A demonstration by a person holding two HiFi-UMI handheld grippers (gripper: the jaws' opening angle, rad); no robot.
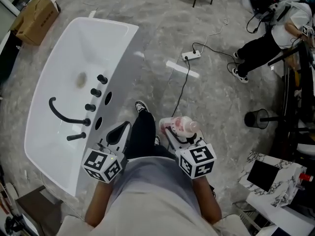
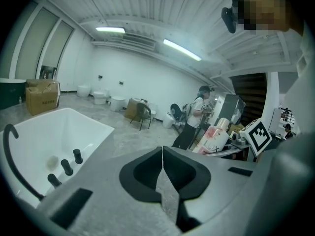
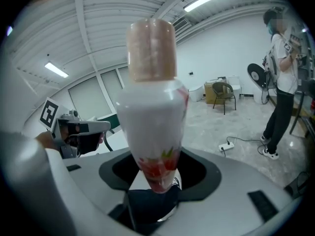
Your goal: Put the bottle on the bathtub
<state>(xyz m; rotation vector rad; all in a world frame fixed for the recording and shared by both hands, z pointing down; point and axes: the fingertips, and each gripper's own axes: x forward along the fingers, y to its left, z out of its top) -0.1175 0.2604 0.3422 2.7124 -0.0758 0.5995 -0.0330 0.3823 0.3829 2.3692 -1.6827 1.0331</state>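
A white bottle (image 1: 181,126) with a pink cap and red print is clamped in my right gripper (image 1: 172,129), above the floor to the right of the tub. In the right gripper view the bottle (image 3: 153,107) stands upright with its base between the jaws of the right gripper (image 3: 157,176). The white bathtub (image 1: 125,43) fills the left of the head view, with black knobs (image 1: 96,92) and a black spout (image 1: 61,113) along its near rim. My left gripper (image 1: 125,127) hovers beside that rim, shut and empty (image 2: 162,149). The left gripper view also catches the bottle (image 2: 214,137).
A cardboard box (image 1: 37,17) lies beyond the tub. On the floor are a power strip (image 1: 192,56) with its cable and a black bin (image 1: 257,118). A person (image 1: 266,43) stands at the far right; a marble-topped table (image 1: 275,176) is at the near right.
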